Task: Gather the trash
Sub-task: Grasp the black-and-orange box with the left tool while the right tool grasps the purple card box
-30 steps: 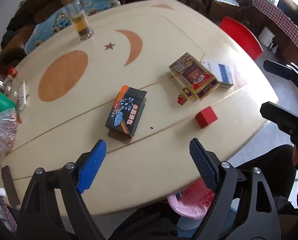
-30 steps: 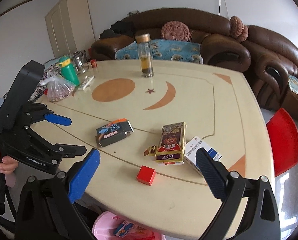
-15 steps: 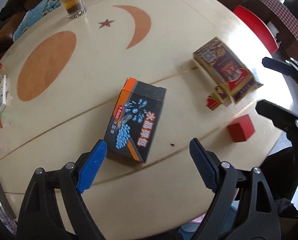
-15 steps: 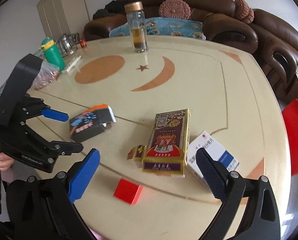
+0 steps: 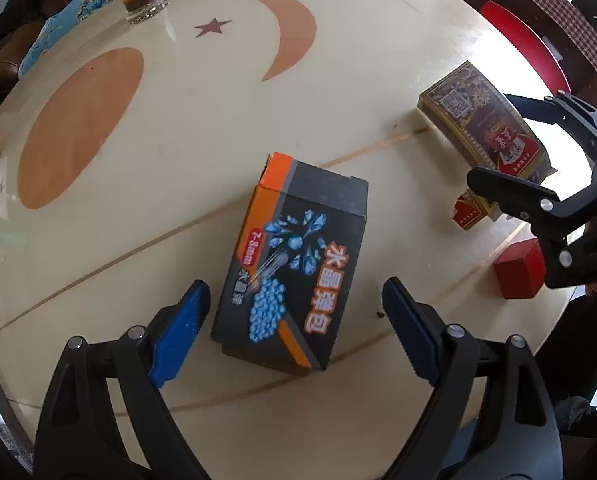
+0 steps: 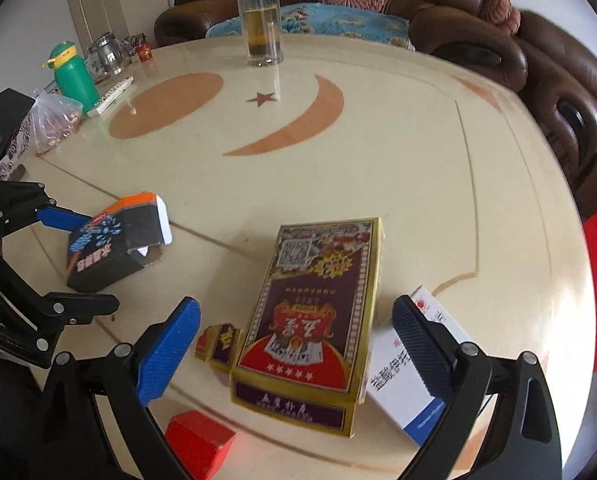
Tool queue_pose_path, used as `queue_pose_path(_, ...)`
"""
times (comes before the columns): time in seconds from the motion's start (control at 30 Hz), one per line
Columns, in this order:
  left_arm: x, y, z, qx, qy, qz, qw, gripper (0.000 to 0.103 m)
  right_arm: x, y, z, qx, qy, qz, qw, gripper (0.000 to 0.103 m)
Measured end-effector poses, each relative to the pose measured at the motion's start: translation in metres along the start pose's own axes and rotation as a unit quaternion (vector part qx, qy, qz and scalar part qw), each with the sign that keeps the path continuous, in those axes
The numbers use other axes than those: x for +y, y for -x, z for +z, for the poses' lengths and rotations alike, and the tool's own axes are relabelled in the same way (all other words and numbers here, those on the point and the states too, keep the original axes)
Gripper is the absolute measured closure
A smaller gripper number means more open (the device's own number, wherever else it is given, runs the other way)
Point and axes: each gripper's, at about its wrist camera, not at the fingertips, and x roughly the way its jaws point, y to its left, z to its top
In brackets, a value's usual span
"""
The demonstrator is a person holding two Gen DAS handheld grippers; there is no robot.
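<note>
I have the left gripper [image 5: 294, 312] spread wide around the black box [image 5: 294, 264], which lies flat on the counter [image 5: 202, 128], fingers not touching it, so closing should pinch its long sides. My right gripper [image 6: 294, 344] is likewise spread over the card box [image 6: 314, 312]. Only the right view shows the black box's open end flap and the white box [image 6: 410, 376] beside the cards.

My left gripper [image 5: 294, 312] straddles black box [image 5: 294, 276], gaps both sides. My right gripper [image 6: 296, 344] flanks card box [image 6: 314, 316]; white box [image 6: 410, 384] crowds right finger, small pack [image 6: 218, 342] left.
</note>
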Motion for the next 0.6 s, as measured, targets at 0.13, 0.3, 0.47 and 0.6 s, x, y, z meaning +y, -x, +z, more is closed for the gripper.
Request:
queue_pose_path(0.13, 0.001, -0.004, 0.006, -0.007, 0.002, -0.001, 1.0, 0.017, 0.004, -0.008, 0.005, 0.006, 0.019, -0.009, 1.0, 0.009)
queue_pose_path(0.3, 0.002, -0.008, 0.015, -0.013, 0.002, 0.008, 0.9999, 0.02, 0.009, -0.02, 0.006, 0.016, 0.038, -0.025, 0.999, 0.023)
queue_pose_path(0.47, 0.002, -0.006, 0.016, -0.025, 0.001, 0.015, 0.9996, 0.027, 0.005, -0.018, 0.005, 0.013, 0.021, -0.004, 1.0, 0.041)
queue_pose_path(0.6, -0.004, 0.001, 0.007, -0.029, 0.005, 0.017, 0.9994, 0.044, 0.006, -0.015, 0.003, 0.011, 0.016, -0.003, 1.0, 0.042)
